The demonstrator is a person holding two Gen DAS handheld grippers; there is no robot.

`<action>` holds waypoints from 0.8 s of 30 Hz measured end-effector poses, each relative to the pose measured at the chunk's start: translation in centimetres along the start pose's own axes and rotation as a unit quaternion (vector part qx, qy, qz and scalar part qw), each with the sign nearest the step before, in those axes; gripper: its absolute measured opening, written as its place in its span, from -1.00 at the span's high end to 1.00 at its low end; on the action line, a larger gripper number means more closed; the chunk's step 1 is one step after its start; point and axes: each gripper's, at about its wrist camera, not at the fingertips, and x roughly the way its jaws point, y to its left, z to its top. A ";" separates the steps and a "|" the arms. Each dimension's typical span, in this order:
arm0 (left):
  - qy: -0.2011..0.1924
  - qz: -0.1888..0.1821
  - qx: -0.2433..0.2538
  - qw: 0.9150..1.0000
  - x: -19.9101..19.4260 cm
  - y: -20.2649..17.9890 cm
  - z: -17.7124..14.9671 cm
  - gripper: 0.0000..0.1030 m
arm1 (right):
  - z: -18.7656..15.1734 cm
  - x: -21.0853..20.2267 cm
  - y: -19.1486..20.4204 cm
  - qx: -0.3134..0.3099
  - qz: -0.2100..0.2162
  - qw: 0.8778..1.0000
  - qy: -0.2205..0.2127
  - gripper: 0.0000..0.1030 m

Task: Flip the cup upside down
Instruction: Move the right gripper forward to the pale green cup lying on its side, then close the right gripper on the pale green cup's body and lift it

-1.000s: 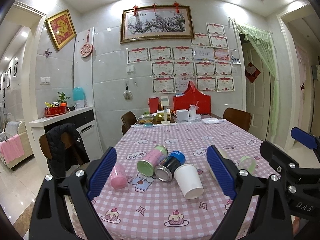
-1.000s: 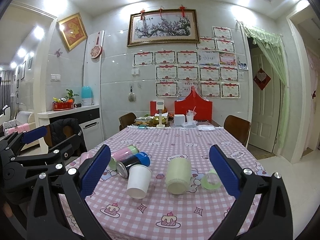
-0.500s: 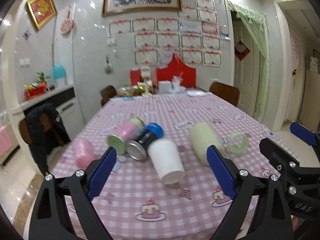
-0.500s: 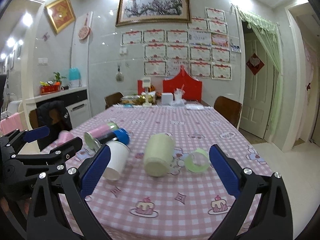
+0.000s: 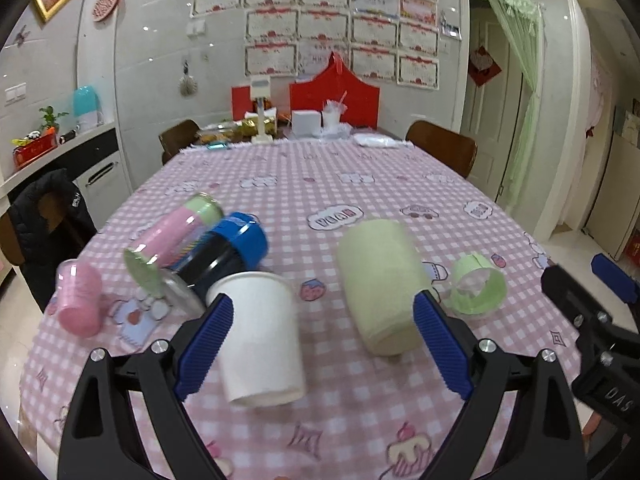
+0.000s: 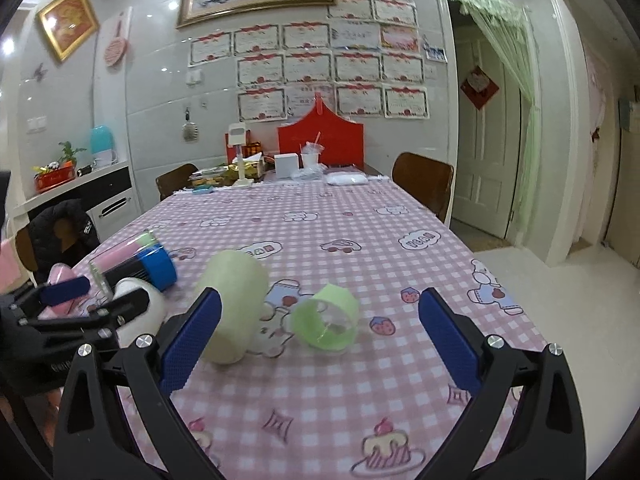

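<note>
Several cups lie on their sides on the pink checked tablecloth (image 5: pixel 320 184). A white paper cup (image 5: pixel 260 340) lies with its mouth toward me, close to the left pad of my open left gripper (image 5: pixel 320 344). A pale green cup (image 5: pixel 380 284) lies near its right pad. A small green-rimmed clear cup (image 5: pixel 478 288) lies further right. In the right wrist view my open right gripper (image 6: pixel 320 340) is just in front of the clear cup (image 6: pixel 326 318), with the pale green cup (image 6: pixel 234 304) by its left pad. Both grippers are empty.
A pink and green can (image 5: pixel 172 240), a black can with a blue lid (image 5: pixel 224 256) and a pink cup (image 5: pixel 78 300) lie at the left. Chairs (image 5: pixel 442 148) flank the table; boxes and a red stand (image 5: pixel 334 100) crowd its far end.
Both grippers have moved forward and down toward the cups, which now look larger and closer. Nothing on the table has moved.
</note>
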 end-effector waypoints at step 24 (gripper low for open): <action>0.090 0.004 0.011 0.996 10.0 -5.0 0.5 -0.73 | 0.3 7.6 -2.4 0.009 0.044 0.997 0.068 -0.85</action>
